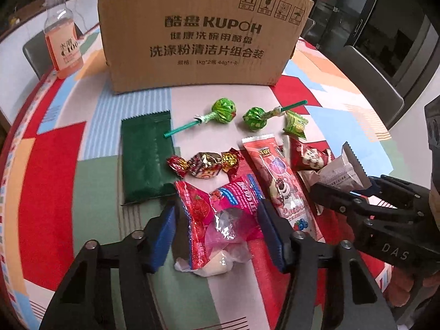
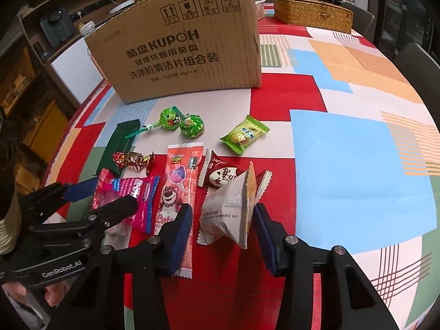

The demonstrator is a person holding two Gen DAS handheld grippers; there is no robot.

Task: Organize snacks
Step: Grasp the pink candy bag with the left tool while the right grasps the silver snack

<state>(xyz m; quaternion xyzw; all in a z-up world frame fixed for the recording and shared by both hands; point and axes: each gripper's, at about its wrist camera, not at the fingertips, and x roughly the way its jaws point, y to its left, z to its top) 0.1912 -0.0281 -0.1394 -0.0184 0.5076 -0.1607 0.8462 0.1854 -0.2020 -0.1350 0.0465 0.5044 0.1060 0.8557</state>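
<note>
Crinkly pink packet (image 1: 220,214) and grey pouch (image 2: 228,214) sit between spread hand-held grippers.

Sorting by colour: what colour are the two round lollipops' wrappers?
Green with lighter spots, on both round foil-wrapped lollipops; clearest in the left wrist view.

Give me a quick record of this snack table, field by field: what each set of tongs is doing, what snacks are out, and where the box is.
left tongs: open around the pink candy bag, which lies on the tablecloth
right tongs: open around the grey packet, not visibly closed on it
loose snacks: two green lollipops, long pink lollipop pack, dark green packet
box: cardboard, behind the snacks
bottle: left of the box
</note>
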